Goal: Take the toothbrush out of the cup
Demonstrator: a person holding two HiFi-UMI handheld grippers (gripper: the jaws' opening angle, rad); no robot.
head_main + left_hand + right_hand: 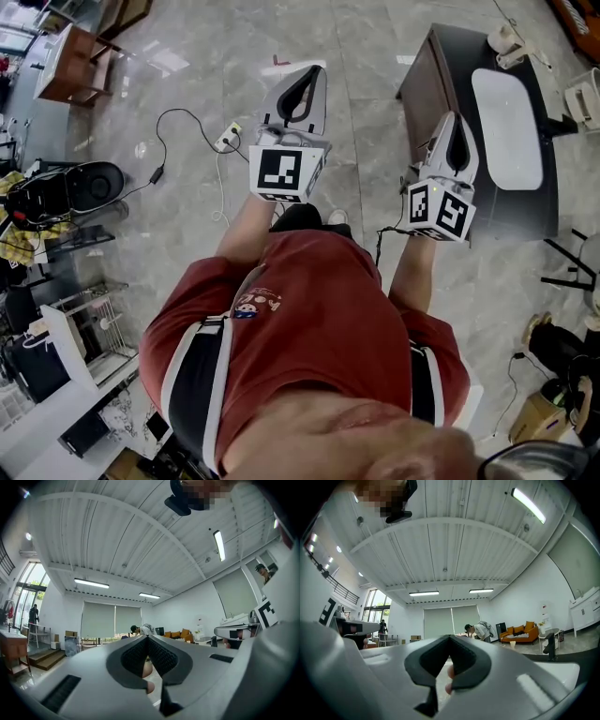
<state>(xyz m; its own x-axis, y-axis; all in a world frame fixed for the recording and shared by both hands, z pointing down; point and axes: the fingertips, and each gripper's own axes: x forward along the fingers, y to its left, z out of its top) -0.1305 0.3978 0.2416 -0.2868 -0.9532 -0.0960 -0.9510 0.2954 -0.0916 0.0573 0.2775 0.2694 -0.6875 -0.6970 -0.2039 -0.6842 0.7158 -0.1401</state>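
Jaws: my left gripper (147,638) and right gripper (449,637) were pressed closed, holding nothing | cup, toothbrush: in no view | step: I judged I should search the dark table (457,64) far right, then open.

Grey plastic left gripper (148,638) with black ribbed pads fills the lower frame; jaws closed tip to tip, nothing between them. Upper frame: white ribbed ceiling (117,536), long strip light (219,545) upper right. Orange sofa (177,634) right of centre, in the background.
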